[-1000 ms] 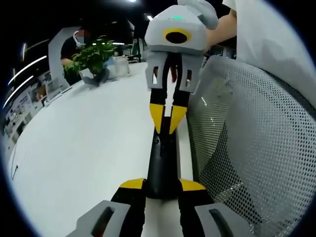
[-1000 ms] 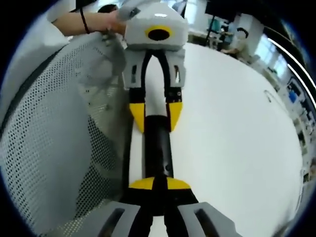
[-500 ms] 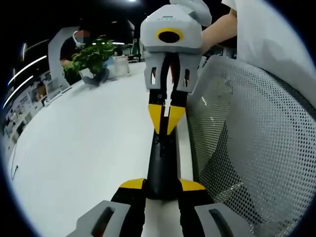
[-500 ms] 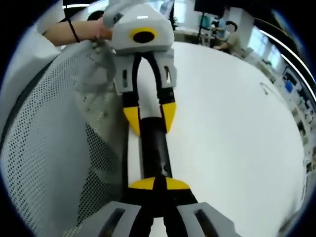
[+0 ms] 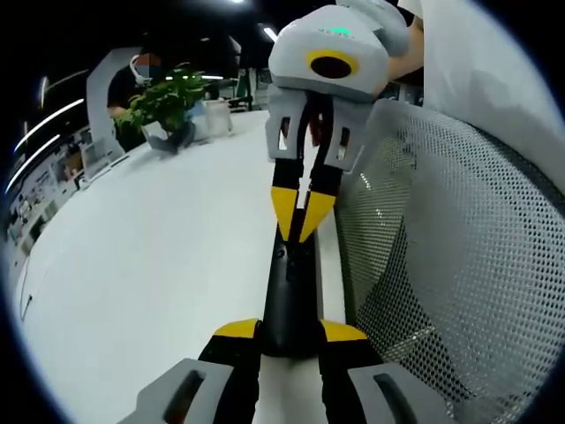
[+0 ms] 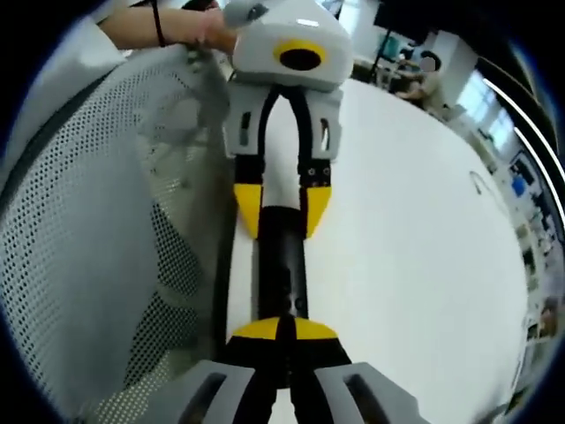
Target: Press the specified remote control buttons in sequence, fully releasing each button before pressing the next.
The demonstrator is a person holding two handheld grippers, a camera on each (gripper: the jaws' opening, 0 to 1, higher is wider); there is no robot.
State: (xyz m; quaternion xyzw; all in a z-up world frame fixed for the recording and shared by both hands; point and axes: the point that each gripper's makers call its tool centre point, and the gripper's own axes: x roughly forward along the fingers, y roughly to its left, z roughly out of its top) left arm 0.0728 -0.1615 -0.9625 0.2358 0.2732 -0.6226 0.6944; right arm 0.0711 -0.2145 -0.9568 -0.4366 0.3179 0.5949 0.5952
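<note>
- Black remote control (image 5: 290, 296) lies on the white tabletop (image 5: 150, 265) along its edge, long axis running 6 to 12 o'clock in both views.
- Left tool (image 5: 289, 340): yellow-tipped jaws clamped on the remote's near end.
- Right tool (image 6: 282, 334): jaws together, tips touching on top of the remote (image 6: 281, 269); in the left gripper view it comes in from 12 o'clock.
- No readable labels or writing.
- Mesh chair back (image 5: 441, 265) just beside the remote at 3 o'clock.
- Potted plant (image 5: 168, 102) at 11 o'clock, well apart.

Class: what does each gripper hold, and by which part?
The left gripper clamps the black remote by its end; the right gripper, shut, holds nothing.
</note>
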